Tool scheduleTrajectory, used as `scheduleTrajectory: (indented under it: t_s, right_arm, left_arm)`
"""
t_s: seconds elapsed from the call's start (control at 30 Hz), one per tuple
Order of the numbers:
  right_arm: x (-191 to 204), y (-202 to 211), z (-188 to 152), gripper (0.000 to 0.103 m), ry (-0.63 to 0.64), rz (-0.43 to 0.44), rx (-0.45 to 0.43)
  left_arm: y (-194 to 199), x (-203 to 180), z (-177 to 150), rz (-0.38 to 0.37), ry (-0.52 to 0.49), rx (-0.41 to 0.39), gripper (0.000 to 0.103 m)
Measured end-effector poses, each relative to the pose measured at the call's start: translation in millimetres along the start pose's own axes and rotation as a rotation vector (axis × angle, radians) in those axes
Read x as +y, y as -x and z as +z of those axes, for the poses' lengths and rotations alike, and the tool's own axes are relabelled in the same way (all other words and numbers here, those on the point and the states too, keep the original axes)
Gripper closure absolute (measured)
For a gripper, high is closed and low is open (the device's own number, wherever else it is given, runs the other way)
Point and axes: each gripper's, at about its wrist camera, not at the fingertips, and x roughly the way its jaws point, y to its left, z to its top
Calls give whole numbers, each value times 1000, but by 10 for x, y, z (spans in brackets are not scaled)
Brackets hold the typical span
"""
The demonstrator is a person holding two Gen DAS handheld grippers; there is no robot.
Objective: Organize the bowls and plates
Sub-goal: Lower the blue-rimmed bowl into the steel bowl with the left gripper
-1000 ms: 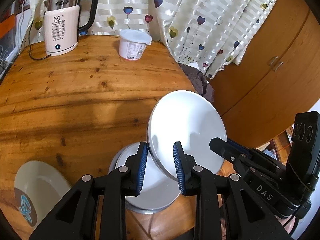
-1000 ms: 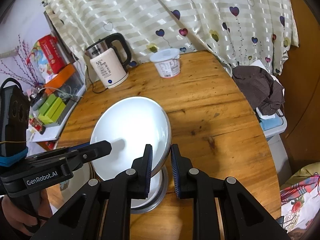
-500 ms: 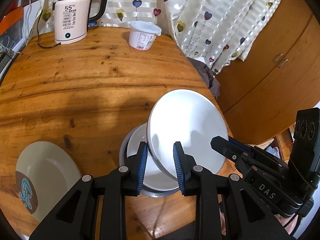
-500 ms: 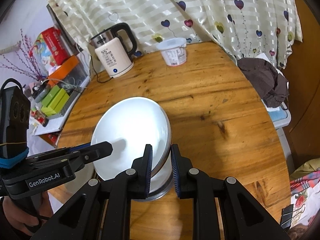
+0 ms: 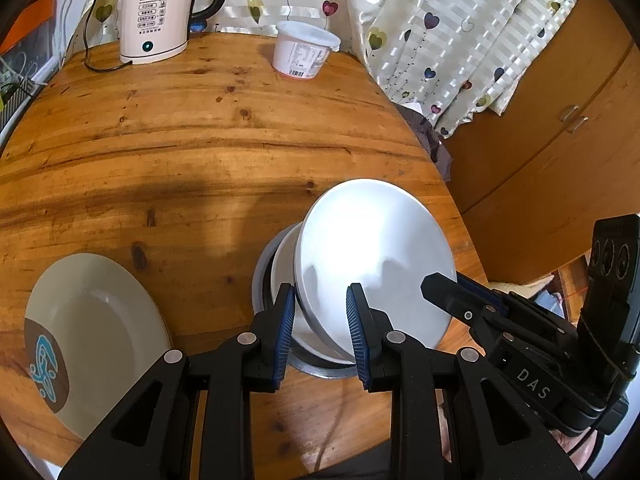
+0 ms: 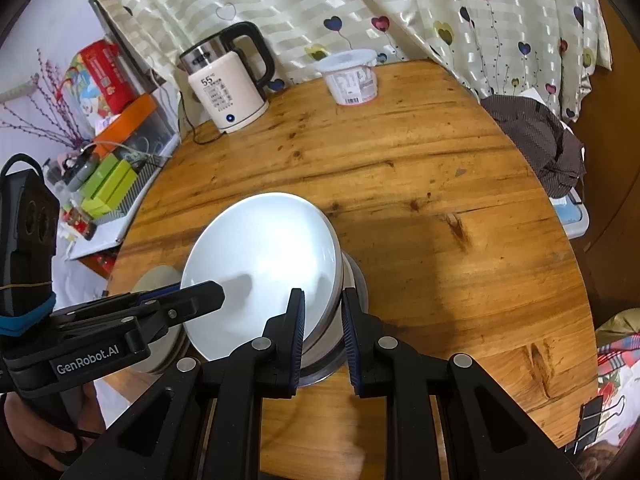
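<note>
Over the near counter [image 5: 200, 152] edge, white plate [image 5: 372, 256] hangs tilted above the metal bowl stack [image 5: 276, 280]. Left gripper [image 5: 320, 316] and right gripper [image 6: 323, 320] each clamp its rim. Step: stacking. Next, you level it, lower gently, then release both. Patterned plate [image 5: 92, 332] waits alongside.

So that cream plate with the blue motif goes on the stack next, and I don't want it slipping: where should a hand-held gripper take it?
Judging from its pose, take the cream plate by its rim. It lies flat on the table and its shallow, upturned edge is the only part thin enough to pinch. Come in low from the table's near edge, where the rim seems to reach or overhang it, one finger over and one under.
</note>
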Motion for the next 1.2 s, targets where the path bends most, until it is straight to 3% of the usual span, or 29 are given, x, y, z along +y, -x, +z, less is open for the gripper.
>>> scheduleTrajectory:
  t_s: [1.2]
  right_arm:
    - [12,-159,-37,81,19,-23,42]
  left_arm:
    - [-104,44,-53,37,-3,11,75]
